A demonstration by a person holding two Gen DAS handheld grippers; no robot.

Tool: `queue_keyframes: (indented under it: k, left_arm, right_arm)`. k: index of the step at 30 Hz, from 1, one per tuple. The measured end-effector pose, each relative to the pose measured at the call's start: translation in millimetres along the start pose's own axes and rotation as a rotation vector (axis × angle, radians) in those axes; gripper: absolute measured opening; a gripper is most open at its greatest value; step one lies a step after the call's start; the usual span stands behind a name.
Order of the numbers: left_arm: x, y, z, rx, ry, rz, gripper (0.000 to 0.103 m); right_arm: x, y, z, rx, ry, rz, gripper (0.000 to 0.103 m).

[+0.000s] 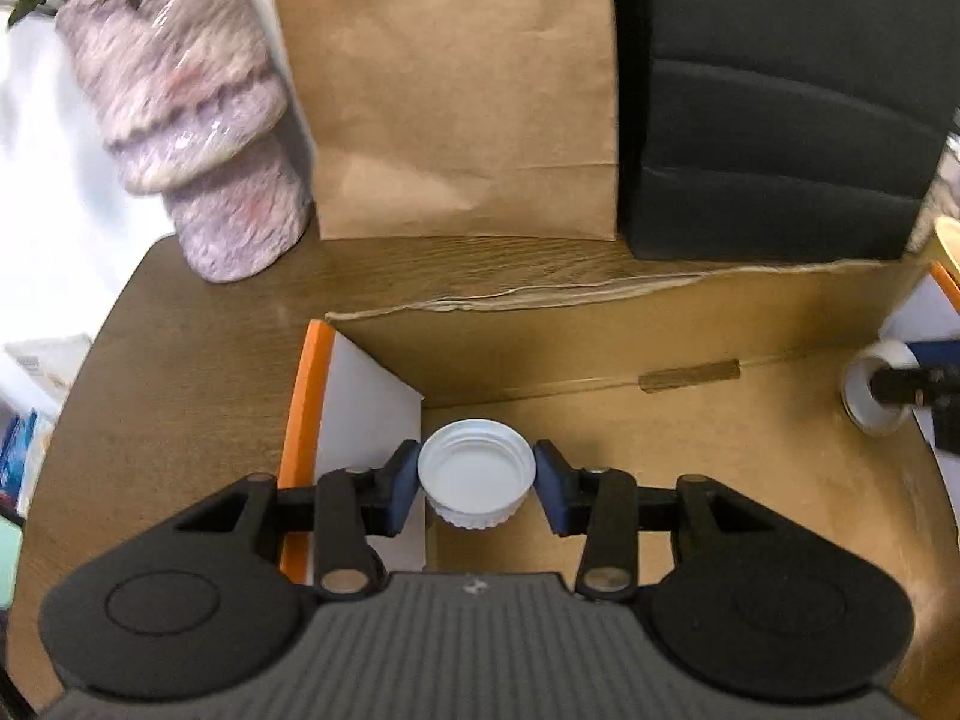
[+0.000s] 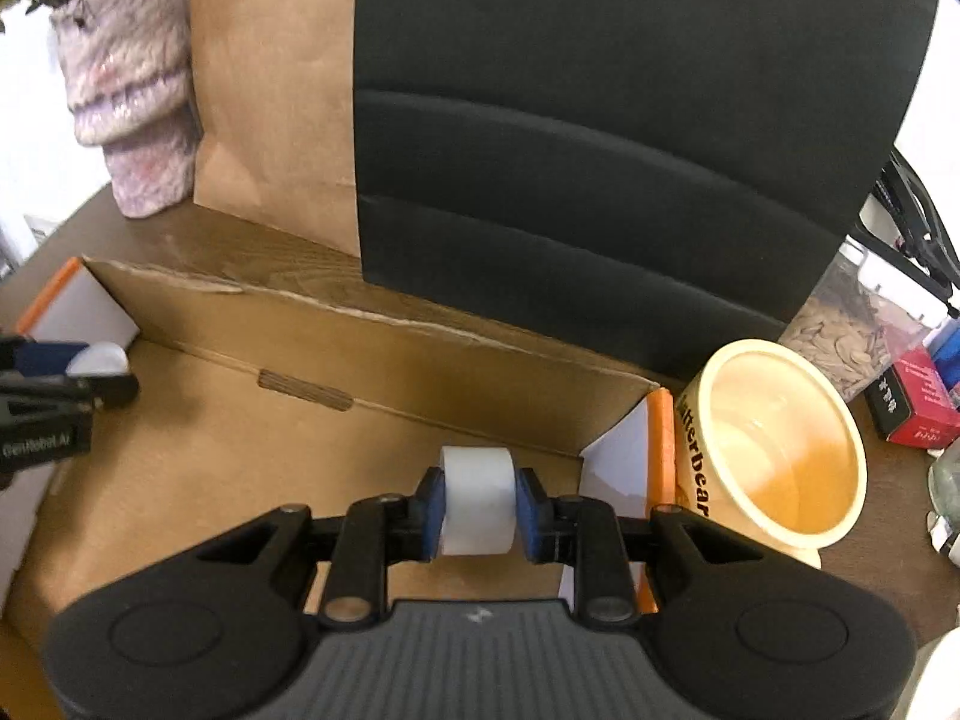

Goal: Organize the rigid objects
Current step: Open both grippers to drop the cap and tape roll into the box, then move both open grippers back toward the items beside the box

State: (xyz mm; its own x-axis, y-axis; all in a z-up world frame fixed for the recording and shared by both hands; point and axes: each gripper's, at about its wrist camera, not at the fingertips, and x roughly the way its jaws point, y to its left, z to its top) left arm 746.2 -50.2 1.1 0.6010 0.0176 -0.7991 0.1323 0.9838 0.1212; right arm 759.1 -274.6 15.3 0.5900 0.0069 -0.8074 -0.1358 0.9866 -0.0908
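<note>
- Two grippers, both low over the open brown cardboard box (image 1: 600, 420), each with one item between its blue pads.
- Left gripper (image 1: 476, 480): white ribbed plastic screw cap (image 1: 476, 471), hollow side up, sits between the pads. Left pad touches it, right pad looks just clear; I can't tell whether the grip holds or has let go.
- Right gripper (image 2: 478, 501): white roll of tape (image 2: 478, 498) on edge between the pads; a sliver of gap each side, so likely loosened, not certain.
- Cap is at the box's left end beside the white, orange-edged flap (image 1: 360, 396); the roll is near the right end.
- Step, my read: placing both items in the box. Next: spread the jaws fully and lift straight out without dragging either piece.
- Surface: dark wood-grain table (image 1: 180, 360). Beyond the fingers: brown paper bag (image 1: 456, 90), black bag (image 2: 600, 120), mottled purple vase (image 1: 198, 120).
- Right of the right gripper: cream printed tub (image 2: 780, 444), outside the box.
</note>
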Motion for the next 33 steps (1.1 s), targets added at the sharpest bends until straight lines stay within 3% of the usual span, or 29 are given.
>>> queue_keyframes:
  k: [2, 7, 10, 23, 27, 33]
  left_arm:
    - [-3.5, 1.8, 0.5, -0.012, 0.004, -0.007, 0.044]
    - [-28.3, 8.5, 8.8, -0.024, -0.020, -0.009, 0.044]
    - [-60.5, 19.4, 16.9, -0.041, -0.046, -0.002, 0.045]
    - [-325.1, 77.2, 54.9, -0.059, -0.342, 0.053, 0.044]
    - [-400.3, 86.9, 43.8, -0.051, -0.445, 0.047, 0.044]
    - [-459.3, 89.1, 4.6, -0.041, -0.495, 0.036, 0.046]
  right_arm:
    - [0.4, 1.8, -0.2, 0.006, -0.004, -0.002, 0.056]
    - [-27.9, -0.1, 1.3, -0.001, -0.031, 0.004, 0.056]
    - [-68.6, -5.9, 4.3, -0.005, -0.070, -0.007, 0.056]
    - [-340.9, -30.9, 20.3, 0.009, -0.340, -0.060, 0.063]
    - [-412.2, -34.1, 7.9, 0.037, -0.431, -0.063, 0.070]
    - [-468.5, -16.8, -31.5, 0.020, -0.482, -0.025, 0.073]
